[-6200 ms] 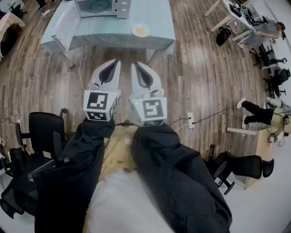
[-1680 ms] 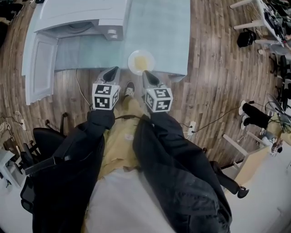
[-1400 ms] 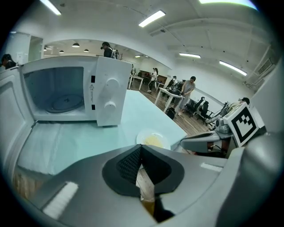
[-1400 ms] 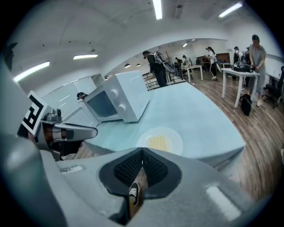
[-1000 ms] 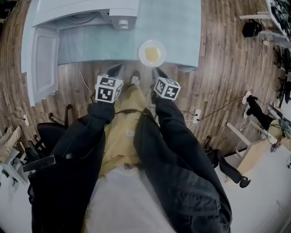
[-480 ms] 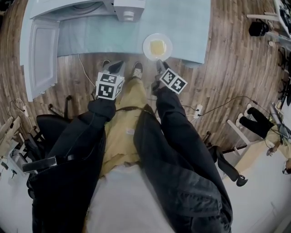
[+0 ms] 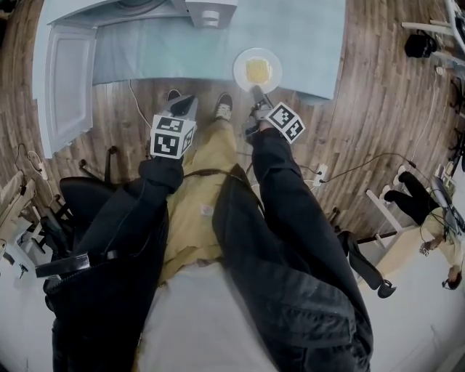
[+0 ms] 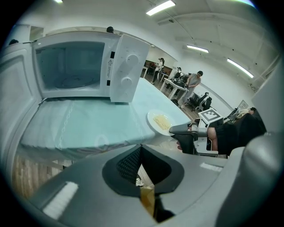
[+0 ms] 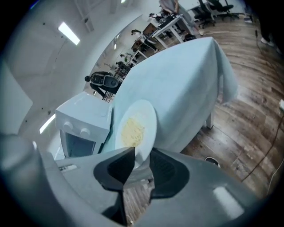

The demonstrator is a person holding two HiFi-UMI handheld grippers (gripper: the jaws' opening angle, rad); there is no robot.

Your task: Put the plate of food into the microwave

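A white plate (image 7: 257, 70) with yellow food sits near the front edge of the table (image 7: 167, 51), which has a light blue cloth. The white microwave (image 7: 211, 11) stands at the back, its door (image 7: 69, 80) swung wide open to the left. My right gripper (image 7: 256, 89) is at the plate's near rim. In the right gripper view the plate (image 9: 135, 128) has its rim between the closing jaws of the right gripper (image 9: 142, 156). My left gripper (image 7: 187, 98) hangs below the table edge, shut and empty. The left gripper view shows the microwave (image 8: 80, 68), its cavity empty, and the plate (image 8: 160, 122).
Black office chairs (image 7: 80, 203) stand at my left on the wooden floor. A cable and power strip (image 7: 320, 174) lie to the right. A white desk (image 7: 385, 211) and a person (image 7: 436, 225) are further right. My shoes (image 7: 224, 107) are close to the table.
The table and plate have come closer as I stepped up. My right gripper moved forward to the plate's near rim. The left gripper stayed low in front of the table.
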